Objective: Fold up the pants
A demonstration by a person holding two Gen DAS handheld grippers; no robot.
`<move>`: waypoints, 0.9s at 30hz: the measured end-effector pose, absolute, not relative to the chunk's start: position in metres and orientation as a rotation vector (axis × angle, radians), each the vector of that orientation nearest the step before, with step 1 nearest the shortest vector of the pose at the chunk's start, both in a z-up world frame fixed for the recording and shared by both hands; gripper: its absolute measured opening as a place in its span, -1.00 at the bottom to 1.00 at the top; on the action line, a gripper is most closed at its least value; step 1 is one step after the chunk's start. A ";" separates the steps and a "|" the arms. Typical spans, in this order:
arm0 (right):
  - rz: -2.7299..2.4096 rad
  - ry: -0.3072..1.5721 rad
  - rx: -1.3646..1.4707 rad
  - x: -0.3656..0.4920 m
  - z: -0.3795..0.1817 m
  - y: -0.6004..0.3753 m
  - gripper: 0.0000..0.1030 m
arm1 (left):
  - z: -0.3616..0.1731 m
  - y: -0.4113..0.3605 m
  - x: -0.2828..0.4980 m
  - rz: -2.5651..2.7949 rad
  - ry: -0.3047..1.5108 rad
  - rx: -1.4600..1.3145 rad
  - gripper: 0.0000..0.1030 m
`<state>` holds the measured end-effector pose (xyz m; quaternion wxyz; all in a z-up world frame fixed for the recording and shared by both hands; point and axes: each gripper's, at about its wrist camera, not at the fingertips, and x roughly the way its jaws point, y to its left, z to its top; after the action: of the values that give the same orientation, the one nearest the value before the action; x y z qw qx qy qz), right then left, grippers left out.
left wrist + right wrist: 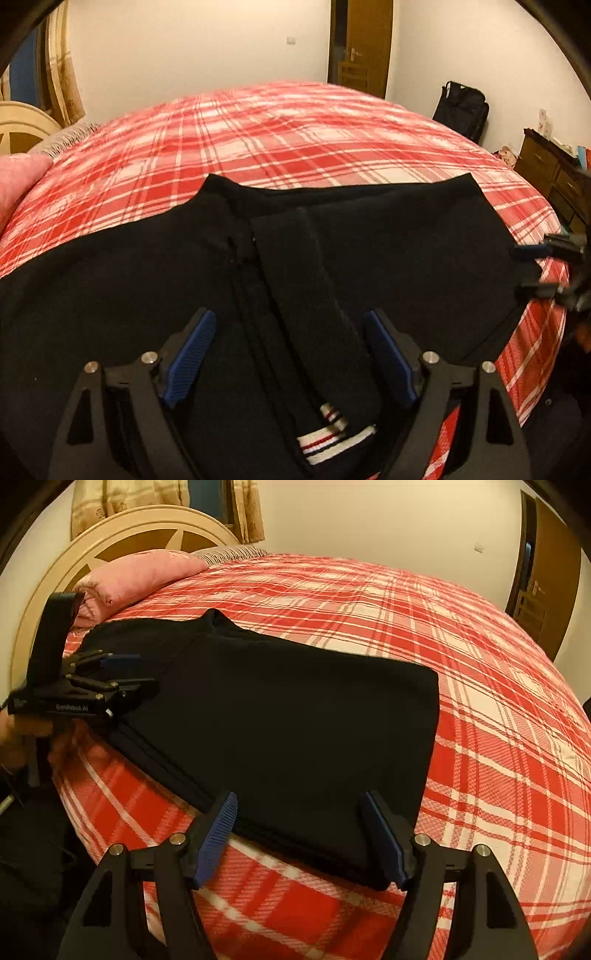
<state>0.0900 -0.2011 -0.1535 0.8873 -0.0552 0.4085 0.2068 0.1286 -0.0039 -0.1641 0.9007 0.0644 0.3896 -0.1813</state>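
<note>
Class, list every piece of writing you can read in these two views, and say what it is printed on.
"GenRobot.AI": pale lettering on the side of the left gripper, seen in the right wrist view; slightly blurred, so the reading is likely, not certain.
Nothing readable on the black pants, the plaid bedspread or the walls.

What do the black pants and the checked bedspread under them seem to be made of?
Pants: likely a soft, matte knit or jersey; no sheen, limp folds, and a striped ribbed band at one end. Bedspread: seemingly woven cotton or flannel, matte, with a visible weave in the red and white checks. Neither fibre is certain.
</note>
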 end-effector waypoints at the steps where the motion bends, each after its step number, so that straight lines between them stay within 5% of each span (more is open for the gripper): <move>1: 0.459 0.824 -0.093 0.090 -0.146 -0.197 0.38 | -0.164 -0.003 0.127 -0.373 0.801 0.129 0.70; 14: 0.633 0.776 -0.190 0.126 -0.155 -0.062 0.39 | -0.131 0.070 0.115 -0.176 0.742 0.131 0.85; 27: 0.626 0.791 -0.288 0.113 -0.171 -0.041 0.57 | -0.140 0.155 0.124 0.023 0.795 0.092 0.92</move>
<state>0.1132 -0.0412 -0.1712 0.8656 -0.1375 0.3774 0.2991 0.1241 0.1554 -0.1403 0.9210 0.0450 0.3868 0.0110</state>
